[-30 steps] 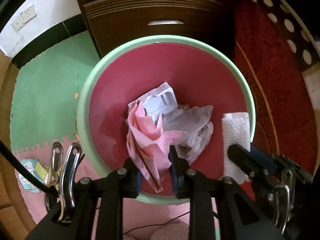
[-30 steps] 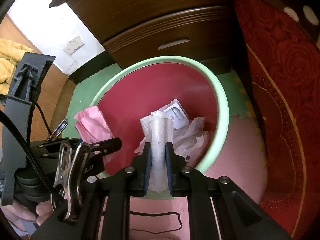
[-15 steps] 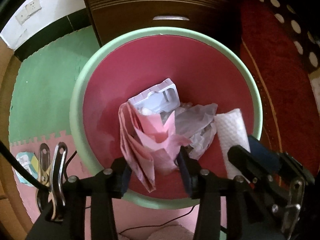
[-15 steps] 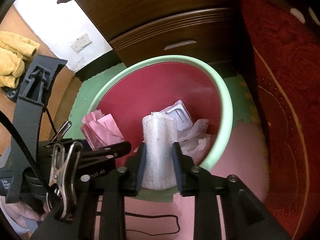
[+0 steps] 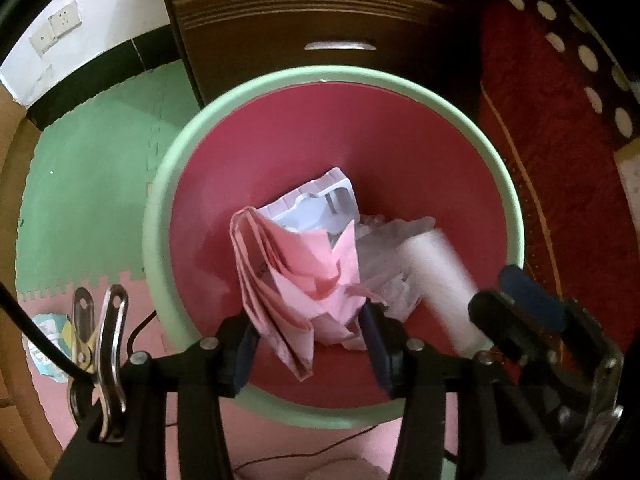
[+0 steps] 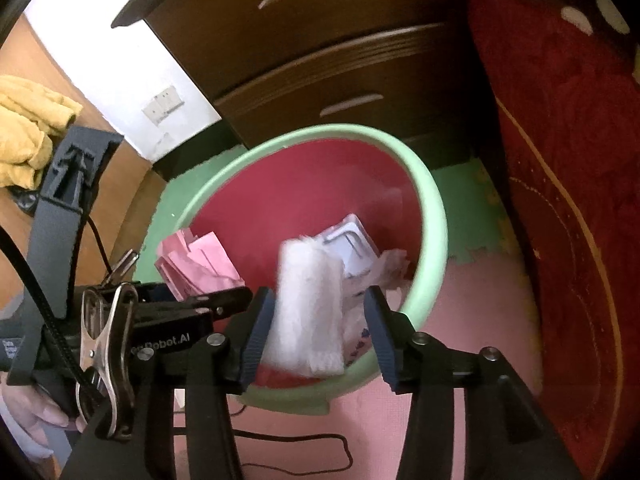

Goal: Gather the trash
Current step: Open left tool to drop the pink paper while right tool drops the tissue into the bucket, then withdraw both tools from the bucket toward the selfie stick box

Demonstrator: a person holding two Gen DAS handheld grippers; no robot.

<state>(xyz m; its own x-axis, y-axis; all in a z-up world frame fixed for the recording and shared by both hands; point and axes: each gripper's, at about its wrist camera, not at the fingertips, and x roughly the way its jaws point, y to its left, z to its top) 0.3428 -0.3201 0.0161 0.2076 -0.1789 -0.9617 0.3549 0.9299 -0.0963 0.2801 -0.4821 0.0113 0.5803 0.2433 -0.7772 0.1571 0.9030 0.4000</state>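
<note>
Red-lined green bin [image 5: 160, 216] holds white packaging [image 5: 316, 208]; both tools opening, pink paper [image 5: 304, 276] and tissue [image 6: 308, 308] loose between.

White paper roll [image 5: 436, 280] is smeared by motion blur in both wrist views; its texture and edges can't be resolved, nor whether it is touched by the right tongs [image 6: 320, 332]. Lower end of pink folded paper [image 5: 296, 280] is partly masked by the left tongs [image 5: 308, 340]. Bin [image 5: 160, 216] bottom is covered by trash; near rim is hidden behind tong arms. Small wrapper [image 5: 48, 340] on floor mat is too small to read. Dresser [image 6: 320, 60] is cropped at the top edge.
</note>
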